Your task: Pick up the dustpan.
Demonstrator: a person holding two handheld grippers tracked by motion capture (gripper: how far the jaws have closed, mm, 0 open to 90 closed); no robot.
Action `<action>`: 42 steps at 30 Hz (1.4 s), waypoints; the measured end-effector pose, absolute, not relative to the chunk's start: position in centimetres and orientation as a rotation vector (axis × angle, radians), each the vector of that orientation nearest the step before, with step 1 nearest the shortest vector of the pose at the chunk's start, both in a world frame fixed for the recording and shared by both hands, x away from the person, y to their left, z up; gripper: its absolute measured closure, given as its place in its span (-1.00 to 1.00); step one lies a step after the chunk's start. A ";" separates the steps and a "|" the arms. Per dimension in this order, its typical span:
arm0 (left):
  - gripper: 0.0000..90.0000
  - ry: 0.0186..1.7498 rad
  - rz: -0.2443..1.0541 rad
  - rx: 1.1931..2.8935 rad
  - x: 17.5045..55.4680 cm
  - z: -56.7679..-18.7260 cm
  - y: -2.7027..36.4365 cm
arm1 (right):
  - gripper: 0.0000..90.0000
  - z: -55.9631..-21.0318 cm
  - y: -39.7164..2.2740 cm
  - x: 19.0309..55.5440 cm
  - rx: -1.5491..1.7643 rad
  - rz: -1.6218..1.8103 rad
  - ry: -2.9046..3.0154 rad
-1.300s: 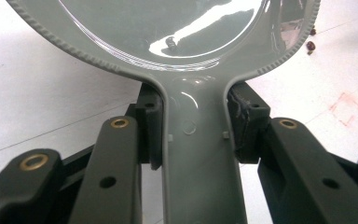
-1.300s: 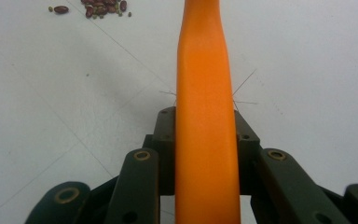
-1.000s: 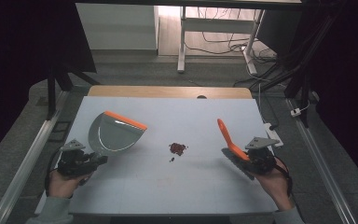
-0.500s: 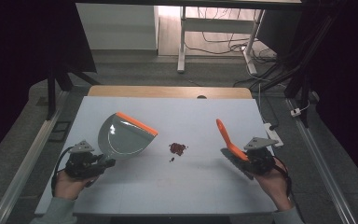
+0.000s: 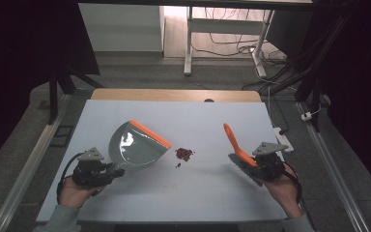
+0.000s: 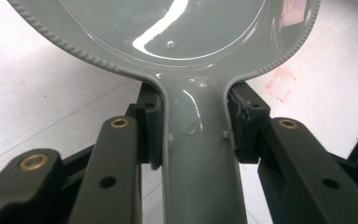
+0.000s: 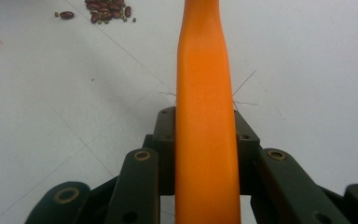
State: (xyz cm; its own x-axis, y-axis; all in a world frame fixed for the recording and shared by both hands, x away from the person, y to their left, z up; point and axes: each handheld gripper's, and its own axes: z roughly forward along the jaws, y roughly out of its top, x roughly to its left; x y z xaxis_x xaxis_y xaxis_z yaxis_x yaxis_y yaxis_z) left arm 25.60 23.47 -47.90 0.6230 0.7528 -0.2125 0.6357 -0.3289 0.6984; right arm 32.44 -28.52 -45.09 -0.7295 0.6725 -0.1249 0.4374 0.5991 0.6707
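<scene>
Beside the beans (image 5: pixel 184 153), dustpan (image 5: pixel 137 145) mouth rightward, brush (image 5: pixel 235 144) upright.

grey dustpan (image 5: pixel 137 147) with orange lip; orange brush handle (image 7: pixel 205 116); dark red beans (image 5: pixel 184 153); white table (image 5: pixel 198 193).

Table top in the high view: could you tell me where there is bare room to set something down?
The far strip of the table beyond the dustpan and the near strip between the two hands are bare. The middle is crowded: beans lie between the dustpan and brush.
</scene>
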 end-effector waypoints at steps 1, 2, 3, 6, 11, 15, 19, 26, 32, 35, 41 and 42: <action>0.38 1.080 0.187 2.070 25.6 -47.9 23.4 | 0.57 -45.1 -28.5 32.4 0.892 0.890 2.464; 0.38 1.074 0.182 2.079 25.6 -47.9 23.2 | 0.57 -45.1 -28.5 32.4 0.888 0.890 2.465; 0.38 1.065 0.178 2.088 25.6 -47.9 23.1 | 0.57 -45.1 -28.4 32.4 0.887 0.893 2.463; 0.38 1.043 0.163 2.108 25.6 -48.0 22.7 | 0.57 -45.0 -28.4 32.4 0.894 0.895 2.462; 0.37 1.008 0.134 2.151 25.8 -48.3 22.0 | 0.57 -45.0 -28.4 32.5 0.893 0.897 2.460; 0.38 0.968 0.112 2.192 25.8 -48.7 21.5 | 0.57 -45.1 -28.4 32.7 0.903 0.904 2.462; 0.37 0.920 0.094 2.230 25.6 -48.8 21.4 | 0.57 -45.2 -28.3 33.0 0.910 0.908 2.461; 0.37 0.870 0.072 2.272 25.3 -48.9 21.2 | 0.57 -45.4 -27.9 33.0 0.903 0.896 2.467; 0.37 0.858 0.057 2.318 25.3 -49.0 20.6 | 0.57 -45.1 -27.1 33.2 0.888 0.914 2.460; 0.37 0.850 0.055 2.341 25.2 -49.0 20.2 | 0.57 -45.0 -26.7 33.5 0.885 0.927 2.460; 0.37 0.848 0.043 2.376 25.2 -49.2 19.8 | 0.57 -44.8 -25.3 34.0 0.865 0.956 2.463; 0.37 0.849 0.044 2.380 25.2 -49.2 19.7 | 0.57 -44.9 -25.0 34.1 0.857 0.953 2.463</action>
